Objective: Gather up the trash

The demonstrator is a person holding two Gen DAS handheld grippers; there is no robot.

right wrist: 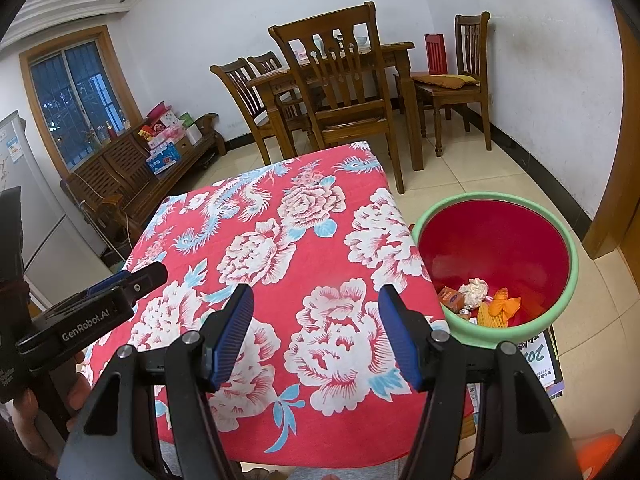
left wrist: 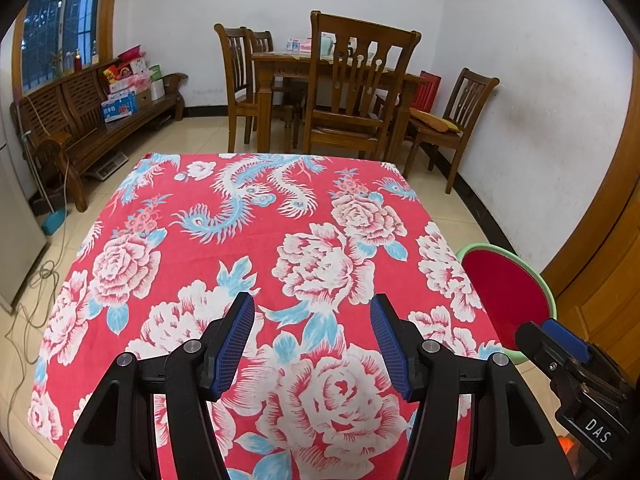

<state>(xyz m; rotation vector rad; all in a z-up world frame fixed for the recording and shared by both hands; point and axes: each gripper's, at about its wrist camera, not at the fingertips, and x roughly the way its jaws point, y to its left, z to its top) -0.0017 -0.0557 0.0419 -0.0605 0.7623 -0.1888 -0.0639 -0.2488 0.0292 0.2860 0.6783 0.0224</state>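
Observation:
A table under a red floral cloth (left wrist: 260, 248) (right wrist: 352, 264) fills both views, and no loose item shows on it. To its right on the floor stands a bin with a red inside and green rim (right wrist: 492, 240) (left wrist: 508, 292). In it lie a crumpled white paper (right wrist: 474, 291), an orange wrapper (right wrist: 505, 302), a small orange box (right wrist: 451, 298) and a yellow foam net (right wrist: 490, 316). My left gripper (left wrist: 313, 308) hovers open over the near part of the cloth, nothing between its blue pads. My right gripper (right wrist: 315, 300) is open too, empty, over the cloth's near right part beside the bin.
Beyond the table stand a wooden dining table (left wrist: 280, 64) and several chairs (left wrist: 352, 92). A wooden bench with boxes (left wrist: 120, 100) lines the left wall, with cables (left wrist: 36, 300) on the floor. Printed papers (right wrist: 540, 364) lie under the bin. A wooden door frame (right wrist: 624, 160) rises at right.

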